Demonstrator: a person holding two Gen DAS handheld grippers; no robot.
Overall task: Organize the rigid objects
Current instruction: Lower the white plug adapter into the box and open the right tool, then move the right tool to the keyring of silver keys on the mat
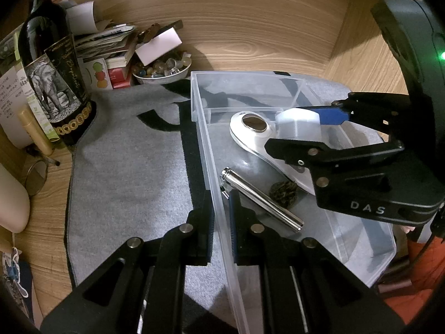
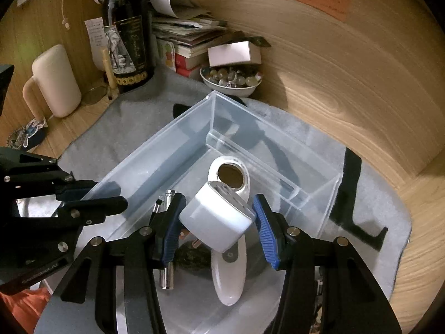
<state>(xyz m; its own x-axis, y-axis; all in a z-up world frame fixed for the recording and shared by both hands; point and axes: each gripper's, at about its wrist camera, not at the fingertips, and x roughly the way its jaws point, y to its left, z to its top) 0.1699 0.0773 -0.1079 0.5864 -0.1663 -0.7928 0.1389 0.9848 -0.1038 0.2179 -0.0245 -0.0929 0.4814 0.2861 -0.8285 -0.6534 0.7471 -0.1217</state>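
Observation:
A clear plastic bin (image 1: 200,128) sits on a grey mat. My left gripper (image 1: 221,208) is shut on the bin's near wall, one finger on each side; the right wrist view shows it (image 2: 116,196) at the left. My right gripper (image 2: 218,224) is shut on a small white rounded block (image 2: 219,217) and holds it tilted above the bin's floor. The left wrist view shows the same block (image 1: 297,123) in that gripper (image 1: 294,128). Below it in the bin lie a white magnifier with a round lens (image 2: 230,278), a silver metal cylinder (image 1: 261,197) and a dark lumpy ball (image 1: 283,192).
A dark wine bottle (image 1: 55,83), a pile of papers and books (image 1: 111,44) and a bowl of beads (image 1: 161,69) crowd the back left corner. A cream mug (image 2: 55,80) stands left of the bottle. Wooden walls close in the back and right of the grey mat (image 1: 125,167).

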